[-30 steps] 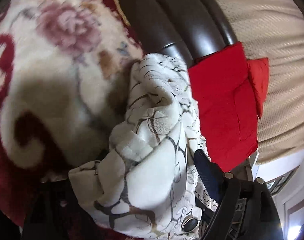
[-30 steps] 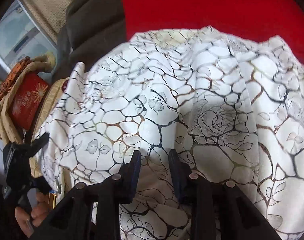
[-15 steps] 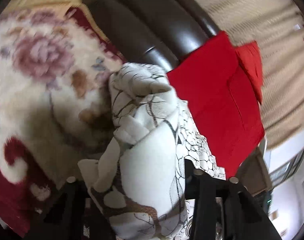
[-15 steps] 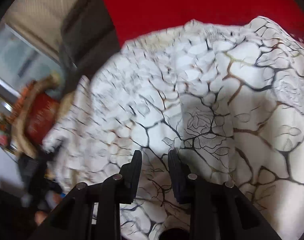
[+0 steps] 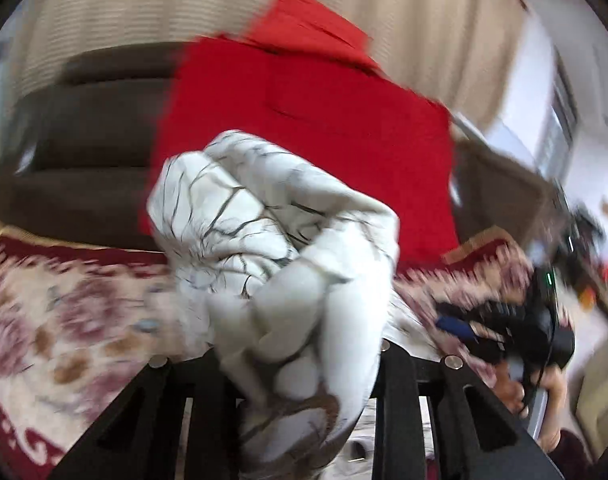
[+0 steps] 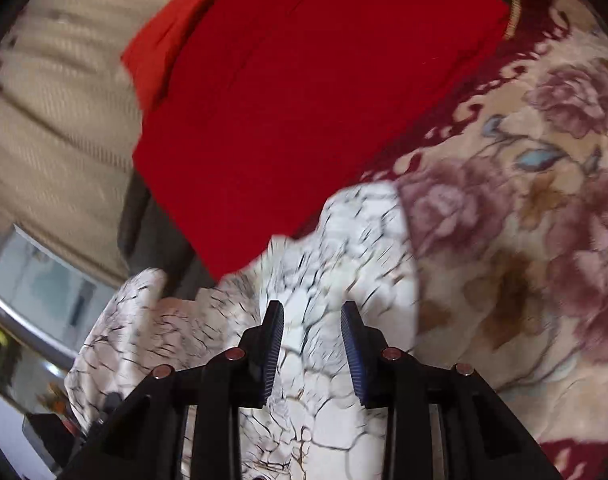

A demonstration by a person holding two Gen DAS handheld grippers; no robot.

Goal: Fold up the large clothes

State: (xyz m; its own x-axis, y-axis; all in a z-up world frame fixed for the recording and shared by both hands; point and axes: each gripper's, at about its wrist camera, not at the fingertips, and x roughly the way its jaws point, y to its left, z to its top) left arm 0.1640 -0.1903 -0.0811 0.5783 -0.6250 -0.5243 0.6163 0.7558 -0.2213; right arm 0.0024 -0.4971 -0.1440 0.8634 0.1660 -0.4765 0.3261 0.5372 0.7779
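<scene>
Left gripper (image 5: 304, 360) clamped on bunched white patterned garment (image 5: 279, 248). Right gripper (image 6: 312, 344) fingers parted, garment (image 6: 320, 400) between them, red cloth (image 6: 304, 92) at twelve o'clock.

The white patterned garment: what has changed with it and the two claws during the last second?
The left claw swung round: the white patterned garment bunched in it now hangs before the red cloth, not the floral blanket. In the right wrist view the garment fills far less of the picture, uncovering the blanket. The right claw shows a slightly wider gap. The left claw's grip is unchanged.
</scene>
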